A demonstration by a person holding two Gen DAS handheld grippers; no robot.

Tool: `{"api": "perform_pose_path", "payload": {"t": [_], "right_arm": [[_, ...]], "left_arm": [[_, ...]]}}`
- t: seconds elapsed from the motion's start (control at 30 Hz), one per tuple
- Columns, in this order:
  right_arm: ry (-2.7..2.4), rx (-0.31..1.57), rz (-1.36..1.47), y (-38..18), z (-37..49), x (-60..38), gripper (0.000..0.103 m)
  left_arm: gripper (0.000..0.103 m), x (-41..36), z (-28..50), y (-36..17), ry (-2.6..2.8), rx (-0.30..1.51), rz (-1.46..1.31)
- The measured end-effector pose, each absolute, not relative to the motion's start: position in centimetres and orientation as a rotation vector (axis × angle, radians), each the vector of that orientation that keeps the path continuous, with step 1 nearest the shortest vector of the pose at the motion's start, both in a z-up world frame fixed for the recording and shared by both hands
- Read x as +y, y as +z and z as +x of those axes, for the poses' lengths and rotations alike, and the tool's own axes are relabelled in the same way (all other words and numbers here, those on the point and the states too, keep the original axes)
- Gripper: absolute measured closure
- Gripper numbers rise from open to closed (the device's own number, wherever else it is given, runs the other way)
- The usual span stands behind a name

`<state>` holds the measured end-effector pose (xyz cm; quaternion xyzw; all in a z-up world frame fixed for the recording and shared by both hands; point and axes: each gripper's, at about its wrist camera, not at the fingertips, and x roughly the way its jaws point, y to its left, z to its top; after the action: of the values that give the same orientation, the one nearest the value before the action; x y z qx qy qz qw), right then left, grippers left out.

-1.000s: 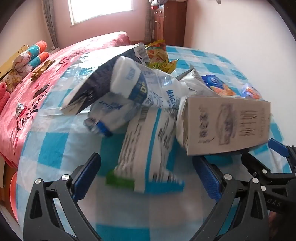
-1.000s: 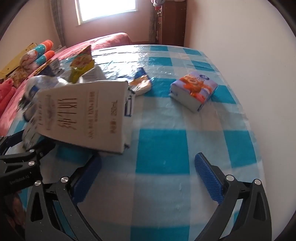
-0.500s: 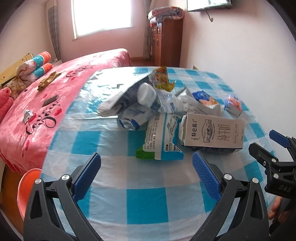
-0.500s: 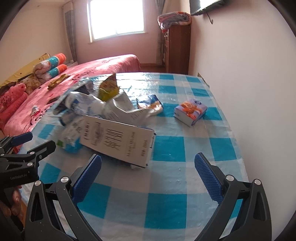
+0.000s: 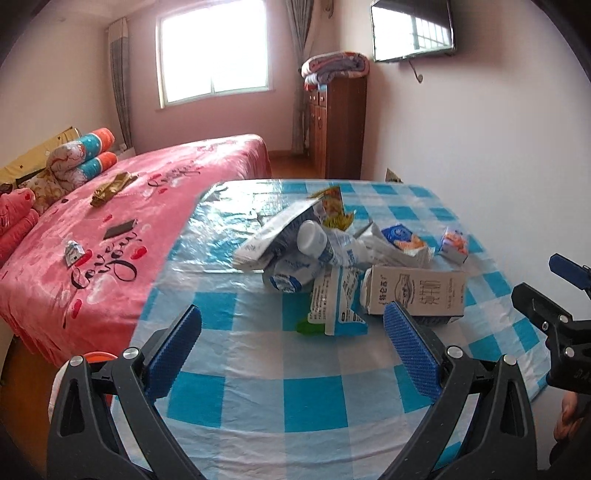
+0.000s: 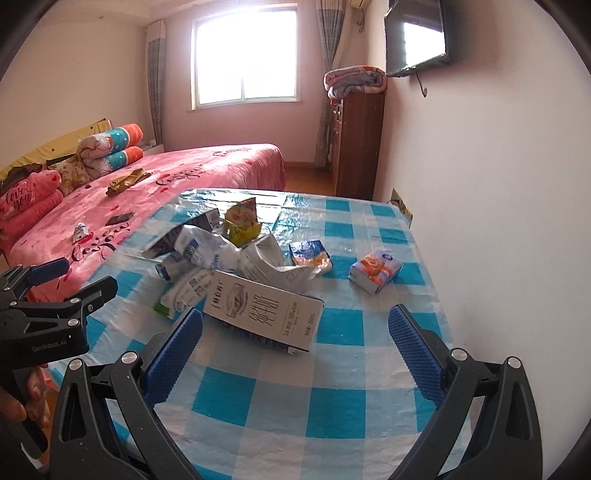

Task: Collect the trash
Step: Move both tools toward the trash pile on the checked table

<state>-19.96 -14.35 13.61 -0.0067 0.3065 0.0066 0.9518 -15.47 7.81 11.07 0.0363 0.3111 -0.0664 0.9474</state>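
Left wrist view takes in one bed with a pink cover across the left half of the frame, and one table under a blue-and-white checked cloth filling the centre and lower right. One wooden cabinet stands at upper centre with a folded blanket on top, and one TV hangs on the wall at upper right. One heap of trash lies on the table just right of centre: crumpled white-and-blue wrappers piled together, too tangled to count. At the heap's near right edge lies one milk carton on its side, touching the wrappers. One yellow snack bag sticks up at the heap's far edge. One small tissue pack sits apart from the heap, toward the right edge of the table. On the bed lie two rolled bolsters at upper left and one dark phone at mid-left. The left gripper fills the bottom of the frame, its two blue pads spread wide above bare cloth, holding nothing. In the right wrist view the right gripper is likewise spread wide at the bottom of the frame, holding nothing, its left pad overlapping the carton's near end in the frame; whether they touch I cannot tell.
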Motion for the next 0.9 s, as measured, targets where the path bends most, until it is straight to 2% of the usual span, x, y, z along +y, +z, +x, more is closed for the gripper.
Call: {"api": "perform_pose_path", "payload": {"t": [0.3,0.9], "right_arm": [[0.01,0.594,-0.025,14.8,-21.3,-13.9,0.004],[-0.003,0.567,0.024,15.9,-22.2,-15.4,0.004]], "left_arm": [[0.004,8.3,-17.1,12.9,-0.131,0.566,0.074],[0.004,8.7,-17.6,13.4,-0.125,0.555,0.072]]}}
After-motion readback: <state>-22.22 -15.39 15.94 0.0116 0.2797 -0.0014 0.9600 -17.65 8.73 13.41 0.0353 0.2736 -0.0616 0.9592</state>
